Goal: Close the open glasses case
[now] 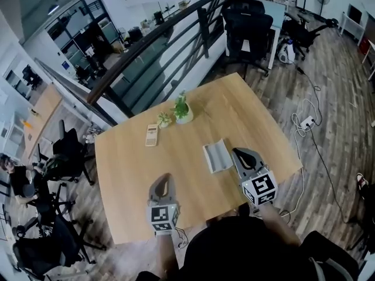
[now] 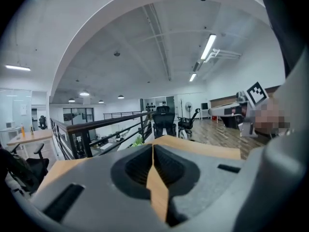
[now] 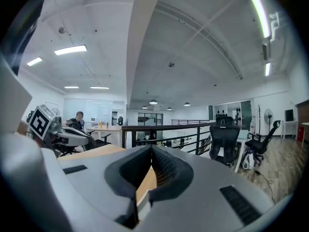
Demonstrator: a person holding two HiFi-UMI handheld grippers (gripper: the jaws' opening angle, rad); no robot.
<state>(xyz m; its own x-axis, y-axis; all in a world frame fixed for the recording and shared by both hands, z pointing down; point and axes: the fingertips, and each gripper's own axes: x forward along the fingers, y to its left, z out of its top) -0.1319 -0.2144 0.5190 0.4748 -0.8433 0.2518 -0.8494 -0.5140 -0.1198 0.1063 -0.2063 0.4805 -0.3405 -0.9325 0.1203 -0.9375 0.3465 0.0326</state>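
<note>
The gray glasses case (image 1: 217,156) lies flat on the right half of the wooden counter (image 1: 135,174), closer to your near edge than to the far one. From the head view you cannot make out whether its lid is up or down.

Your right gripper (image 1: 237,152) is low over the counter just beside the case's right side. Contact cannot be judged from here. In the right gripper view its fingers (image 3: 165,167) are closed tip to tip, with only bare counter showing behind them.

Your left gripper (image 1: 166,178) hovers over the near edge, well apart from the case and to its left. Its fingers (image 2: 136,167) are also closed together, and they grip nothing.

By the middle of the far left edge stand a potted plant (image 1: 182,108) and a smaller plant (image 1: 164,119), with a calculator (image 1: 152,134) lying just beside them.
</note>
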